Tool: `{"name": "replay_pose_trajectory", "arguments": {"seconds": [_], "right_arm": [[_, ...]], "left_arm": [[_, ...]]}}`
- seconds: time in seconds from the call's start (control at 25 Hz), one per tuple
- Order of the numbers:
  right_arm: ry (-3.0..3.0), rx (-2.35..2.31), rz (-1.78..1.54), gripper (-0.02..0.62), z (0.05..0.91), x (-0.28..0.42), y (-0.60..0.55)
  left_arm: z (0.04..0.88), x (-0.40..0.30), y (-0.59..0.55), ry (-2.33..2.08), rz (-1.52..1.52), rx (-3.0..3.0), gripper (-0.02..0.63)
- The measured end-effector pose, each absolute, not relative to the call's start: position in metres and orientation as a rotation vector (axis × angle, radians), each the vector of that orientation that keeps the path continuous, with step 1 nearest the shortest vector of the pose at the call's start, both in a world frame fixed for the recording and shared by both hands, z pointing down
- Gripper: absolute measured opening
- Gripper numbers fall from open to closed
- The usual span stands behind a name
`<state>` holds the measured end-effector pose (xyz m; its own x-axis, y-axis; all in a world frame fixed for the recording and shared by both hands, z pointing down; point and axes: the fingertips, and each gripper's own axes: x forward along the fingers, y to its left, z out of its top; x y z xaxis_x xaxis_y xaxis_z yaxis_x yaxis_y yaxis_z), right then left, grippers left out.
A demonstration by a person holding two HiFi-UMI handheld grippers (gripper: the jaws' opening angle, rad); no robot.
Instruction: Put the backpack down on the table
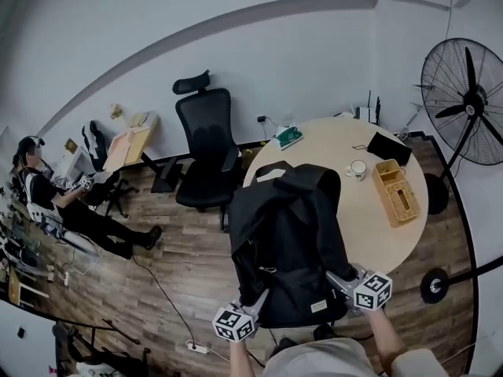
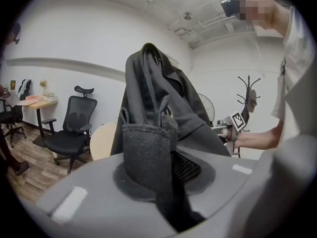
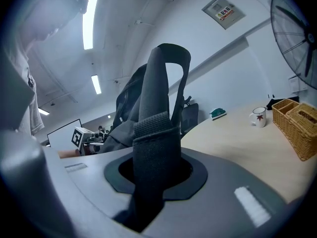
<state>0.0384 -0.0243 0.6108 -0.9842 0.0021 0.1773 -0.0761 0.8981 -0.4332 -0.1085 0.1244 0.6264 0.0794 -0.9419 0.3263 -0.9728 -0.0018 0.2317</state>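
Left gripper (image 1: 256, 298) and right gripper (image 1: 338, 278), held out side by side (pointing slightly down), each clamp the backpack (image 1: 287, 234).

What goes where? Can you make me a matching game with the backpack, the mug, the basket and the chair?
Things:
1. backpack
2. mug
3. basket
4. office chair

Places:
A. standing on the wooden floor
B. gripped by the left tool and the right tool
C. woven and tan, on the table
D. white, on the table

Pairs: 1-B, 2-D, 3-C, 4-A
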Motion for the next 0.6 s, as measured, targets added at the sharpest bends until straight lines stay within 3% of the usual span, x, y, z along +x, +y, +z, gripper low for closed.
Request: {"name": "replay_pose_trajectory", "arguments": {"seconds": [0.6], "right_arm": [[-2.852,0.101,0.565,0.081,0.615,0.028,-0.059]], "left_arm": [[0.645,-0.116,0.088,-1.873,0.032,1.974,0.140]]}}
